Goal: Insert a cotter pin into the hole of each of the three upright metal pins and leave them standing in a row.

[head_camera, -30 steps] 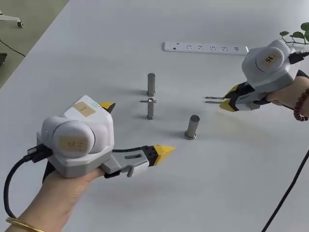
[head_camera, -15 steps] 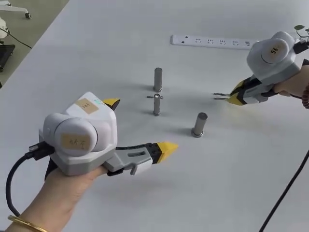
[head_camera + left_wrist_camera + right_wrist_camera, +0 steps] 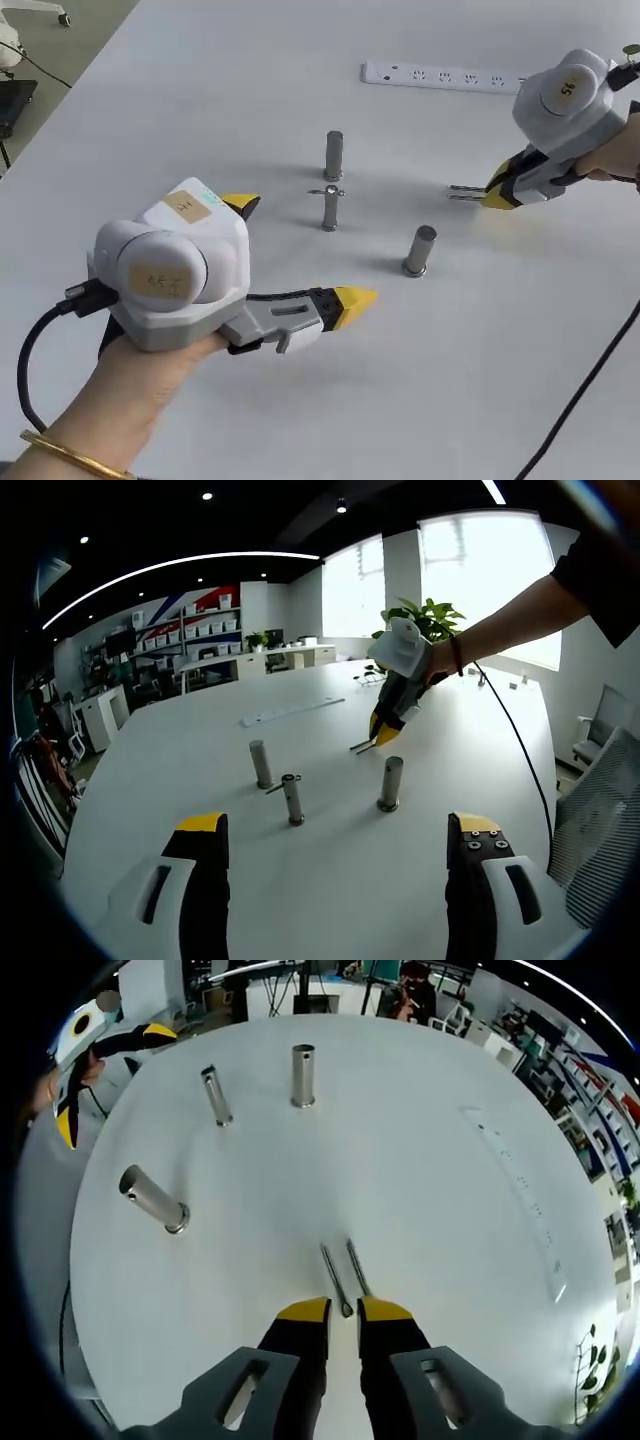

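Three upright metal pins stand on the white table: a far pin (image 3: 334,156), a middle pin (image 3: 331,207) with a cotter pin through its top, and a nearer pin (image 3: 420,250) off to the right. My right gripper (image 3: 497,195) is right of them, shut on a cotter pin (image 3: 465,190) whose two legs point left toward the pins. The right gripper view has that cotter pin (image 3: 345,1275) sticking out between the jaws. My left gripper (image 3: 300,252) hovers open in front of the pins with nothing between its jaws, and its own view takes in all three pins (image 3: 292,798).
A white power strip (image 3: 440,76) lies at the back of the table. A black cable (image 3: 590,390) runs down the right side. A potted plant (image 3: 425,620) stands at the table's far end. Shelves and desks are beyond.
The head camera has shifted, so the whole picture moved. Relative to the pins, both grippers stay about where they were, the right one still holding the cotter pin.
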{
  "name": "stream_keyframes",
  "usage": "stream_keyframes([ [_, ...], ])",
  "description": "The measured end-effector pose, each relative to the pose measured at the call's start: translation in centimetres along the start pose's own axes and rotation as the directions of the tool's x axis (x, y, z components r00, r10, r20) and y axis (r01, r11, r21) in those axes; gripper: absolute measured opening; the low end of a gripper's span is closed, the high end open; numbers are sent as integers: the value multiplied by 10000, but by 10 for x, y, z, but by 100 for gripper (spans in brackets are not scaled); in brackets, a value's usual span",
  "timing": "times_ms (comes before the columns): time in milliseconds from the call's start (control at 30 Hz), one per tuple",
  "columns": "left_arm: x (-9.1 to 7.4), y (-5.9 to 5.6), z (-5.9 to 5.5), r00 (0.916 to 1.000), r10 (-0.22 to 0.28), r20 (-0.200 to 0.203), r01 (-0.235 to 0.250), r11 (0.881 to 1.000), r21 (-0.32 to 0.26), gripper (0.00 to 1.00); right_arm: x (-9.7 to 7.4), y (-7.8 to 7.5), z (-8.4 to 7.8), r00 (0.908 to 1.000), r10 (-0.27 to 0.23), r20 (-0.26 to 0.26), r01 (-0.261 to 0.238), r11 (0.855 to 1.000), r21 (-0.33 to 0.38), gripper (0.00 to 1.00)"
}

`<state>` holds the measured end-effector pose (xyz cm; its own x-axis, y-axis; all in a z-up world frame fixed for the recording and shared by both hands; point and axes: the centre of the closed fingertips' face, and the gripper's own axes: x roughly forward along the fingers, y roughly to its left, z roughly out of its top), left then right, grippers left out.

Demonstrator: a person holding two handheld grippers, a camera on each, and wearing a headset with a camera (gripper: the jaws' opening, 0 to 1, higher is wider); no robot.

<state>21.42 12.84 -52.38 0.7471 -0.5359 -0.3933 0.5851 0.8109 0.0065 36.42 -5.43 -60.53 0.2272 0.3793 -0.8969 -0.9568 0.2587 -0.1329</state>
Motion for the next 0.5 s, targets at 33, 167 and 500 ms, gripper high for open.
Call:
stream_keyframes([
  [33, 0, 0, 0, 10000, 12, 14, -12, 10000, -16, 90, 1, 0, 0, 10000, 88, -9, -87, 10000, 42, 5],
  [167, 0, 1, 0, 10000, 25, 25, -25, 10000, -38, 89, 2, 3, 0, 9995, 323, -61, -323, 9995, 36, 5],
  [500, -1, 1, 0, 10000, 49, -22, -49, 10000, -28, 89, 6, 0, -3, 9970, 612, -479, -632, 9972, -404, 1],
])
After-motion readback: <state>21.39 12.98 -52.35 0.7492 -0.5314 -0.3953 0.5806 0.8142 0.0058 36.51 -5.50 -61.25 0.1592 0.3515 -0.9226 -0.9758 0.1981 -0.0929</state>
